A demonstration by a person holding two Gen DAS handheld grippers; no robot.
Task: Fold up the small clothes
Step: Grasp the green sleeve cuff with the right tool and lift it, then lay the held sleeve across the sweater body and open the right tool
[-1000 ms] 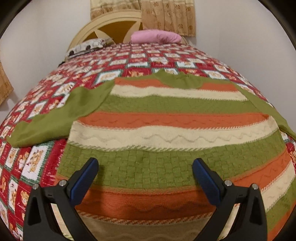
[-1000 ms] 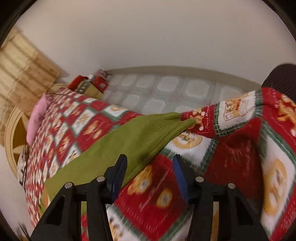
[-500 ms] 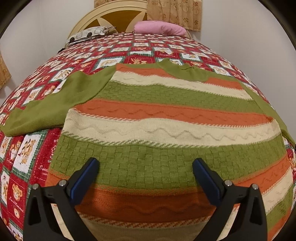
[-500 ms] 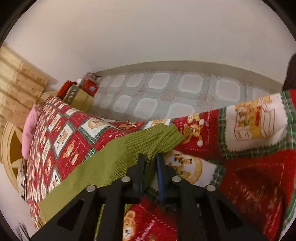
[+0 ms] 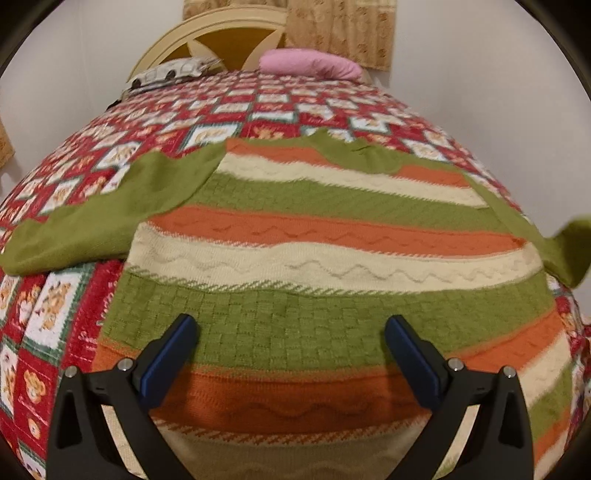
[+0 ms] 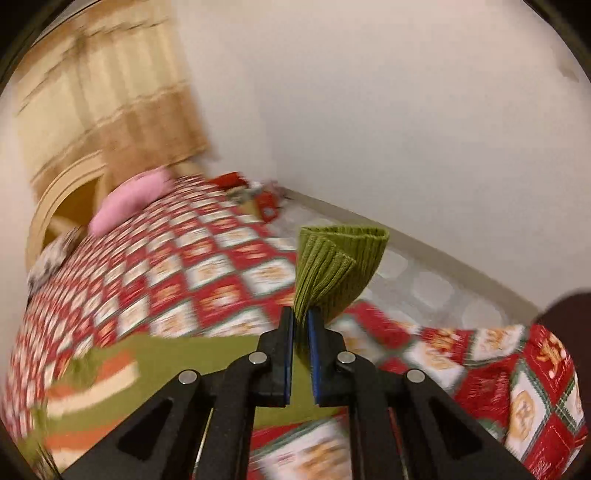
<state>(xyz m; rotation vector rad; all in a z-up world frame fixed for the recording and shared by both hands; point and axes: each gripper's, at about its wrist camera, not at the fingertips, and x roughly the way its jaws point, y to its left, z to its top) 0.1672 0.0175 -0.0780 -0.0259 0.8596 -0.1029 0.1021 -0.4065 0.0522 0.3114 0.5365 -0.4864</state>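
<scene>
A small striped sweater (image 5: 314,258) in green, orange and cream lies flat on the bed, neck toward the headboard. Its left green sleeve (image 5: 110,218) is spread out to the side. My left gripper (image 5: 291,332) hovers open over the lower hem with nothing between its fingers. The right sleeve rises off the bed at the right edge (image 5: 569,251) of the left wrist view. My right gripper (image 6: 301,317) is shut on that sleeve's ribbed green cuff (image 6: 332,266), which stands up above the fingertips. The sweater body (image 6: 99,380) shows blurred at lower left in the right wrist view.
A red patchwork quilt (image 5: 258,107) with bear squares covers the bed. A pink pillow (image 5: 310,64) and a patterned pillow (image 5: 170,72) lie by the cream headboard (image 5: 210,29). Tiled floor (image 6: 424,280) and small boxes (image 6: 266,199) lie beyond the bed's right side. A curtain (image 6: 110,92) hangs behind.
My right gripper closed on the sleeve cuff, then lifted it off the quilt and rolled. The raised sleeve now shows at the right of the left wrist view. The left gripper barely moved.
</scene>
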